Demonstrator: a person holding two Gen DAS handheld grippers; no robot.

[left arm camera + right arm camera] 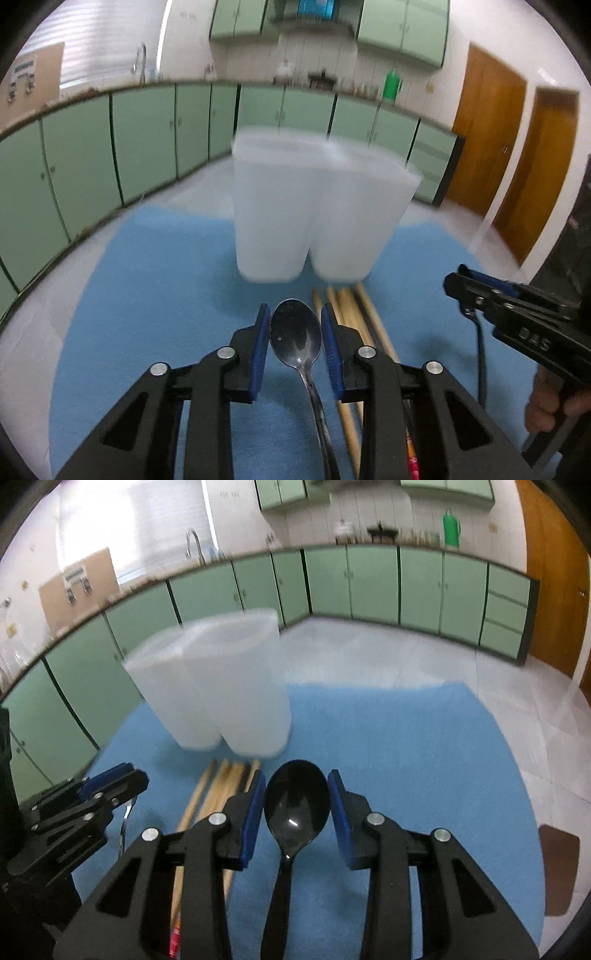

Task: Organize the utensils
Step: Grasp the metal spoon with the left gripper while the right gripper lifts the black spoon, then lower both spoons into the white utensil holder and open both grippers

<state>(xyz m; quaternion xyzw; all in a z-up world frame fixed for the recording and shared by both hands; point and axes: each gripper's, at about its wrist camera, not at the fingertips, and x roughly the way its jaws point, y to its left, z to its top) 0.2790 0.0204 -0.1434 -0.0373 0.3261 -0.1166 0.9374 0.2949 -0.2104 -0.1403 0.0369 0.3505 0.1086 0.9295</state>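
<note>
In the left wrist view my left gripper is open, its blue pads either side of a metal spoon lying on the blue mat. In the right wrist view my right gripper is open around a black plastic spoon on the mat. A translucent white two-compartment holder stands upright just beyond; it also shows in the right wrist view. Several wooden chopsticks lie between the spoons, also seen in the right wrist view.
The right gripper shows at the right of the left wrist view; the left gripper shows at the left of the right wrist view. A brown coaster-like piece lies at the mat's right. Green cabinets line the room behind.
</note>
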